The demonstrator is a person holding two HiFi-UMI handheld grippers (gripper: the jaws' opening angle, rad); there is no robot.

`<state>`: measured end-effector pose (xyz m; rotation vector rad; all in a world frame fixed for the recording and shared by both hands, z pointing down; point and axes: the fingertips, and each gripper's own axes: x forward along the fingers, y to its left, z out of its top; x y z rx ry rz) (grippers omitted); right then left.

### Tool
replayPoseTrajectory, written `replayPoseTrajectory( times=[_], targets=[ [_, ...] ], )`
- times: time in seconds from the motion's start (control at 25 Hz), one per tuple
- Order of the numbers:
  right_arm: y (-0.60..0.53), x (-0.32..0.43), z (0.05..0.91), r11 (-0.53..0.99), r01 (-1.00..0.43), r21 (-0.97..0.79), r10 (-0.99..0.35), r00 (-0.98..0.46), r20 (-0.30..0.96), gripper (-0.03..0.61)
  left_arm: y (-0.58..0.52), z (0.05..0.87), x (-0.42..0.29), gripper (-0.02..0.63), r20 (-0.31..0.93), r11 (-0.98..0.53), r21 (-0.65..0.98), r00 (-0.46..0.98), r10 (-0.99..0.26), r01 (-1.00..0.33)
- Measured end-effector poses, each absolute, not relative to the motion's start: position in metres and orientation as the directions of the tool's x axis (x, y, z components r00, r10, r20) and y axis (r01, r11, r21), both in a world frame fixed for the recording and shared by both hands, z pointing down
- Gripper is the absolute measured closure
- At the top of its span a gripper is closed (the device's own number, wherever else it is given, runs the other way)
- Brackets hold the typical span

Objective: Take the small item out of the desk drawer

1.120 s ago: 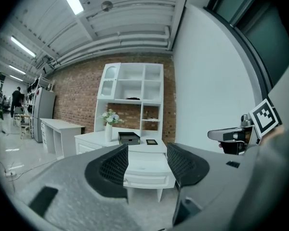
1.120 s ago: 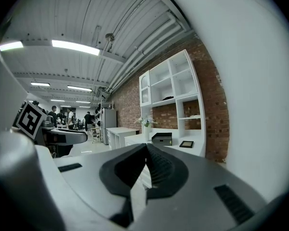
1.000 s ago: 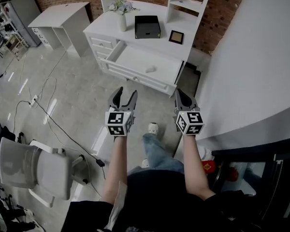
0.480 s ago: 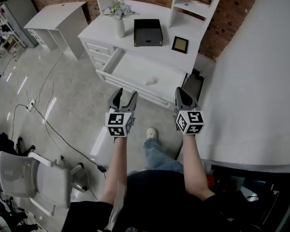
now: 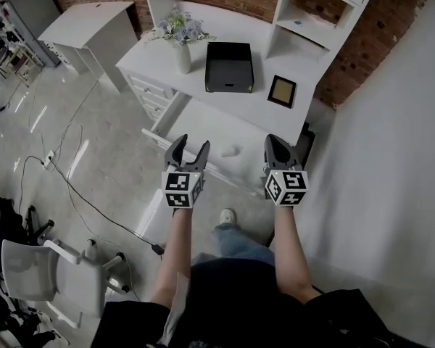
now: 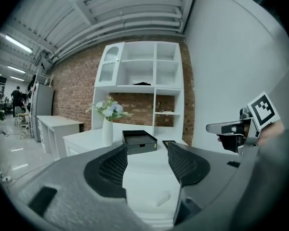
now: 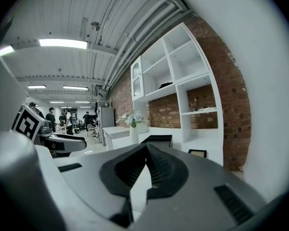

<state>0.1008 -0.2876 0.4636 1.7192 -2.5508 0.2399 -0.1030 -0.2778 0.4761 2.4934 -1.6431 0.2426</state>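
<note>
One small item (image 5: pixel 230 151) lay inside the open drawer (image 5: pixel 203 125). Near its front, the left hand-held gripper (image 5: pixel 187 147) was spread and empty, seemingly readied for the pick, while the right hand-held gripper (image 5: pixel 277 145) was clenched on nothing.

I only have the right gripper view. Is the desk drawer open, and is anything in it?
Observer: Yes. The head view shows the drawer standing open, with a small white item lying on its floor.
Operator: Is the left gripper ready to take it?
Observer: The left gripper has its jaws apart and holds nothing. In its own view the item lies ahead of it, untouched.
</note>
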Motion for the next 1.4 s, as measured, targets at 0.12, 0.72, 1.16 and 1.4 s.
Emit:
replayPoseTrajectory(
  times=[0.12,0.72,1.16,1.4],
  targets=[
    [-0.319,0.099,0.466,0.384,-0.917,-0.106,-0.908,-0.396,0.137,0.58,-0.305,0.478,-0.099,0.379,0.219,-0.384,0.035,0.382,-0.898,-0.923],
    [-0.381,0.089,0.478,0.356,-0.925,-0.133,-0.909,-0.375,0.182,0.58,-0.368,0.496,-0.102,0.379,0.294,-0.423,0.055,0.42,-0.859,-0.904],
    [-0.377,0.1,0.506,0.314,-0.939,-0.142,-0.91,-0.34,0.239,0.58,-0.385,0.568,-0.042,0.379,0.536,-0.712,-0.042,0.586,-0.608,-0.701],
    [-0.37,0.112,0.539,0.295,-0.944,-0.148,-0.897,-0.327,0.297,0.58,-0.377,0.636,-0.011,0.379,0.721,-0.862,-0.048,0.58,-0.379,-0.504]
  ],
)
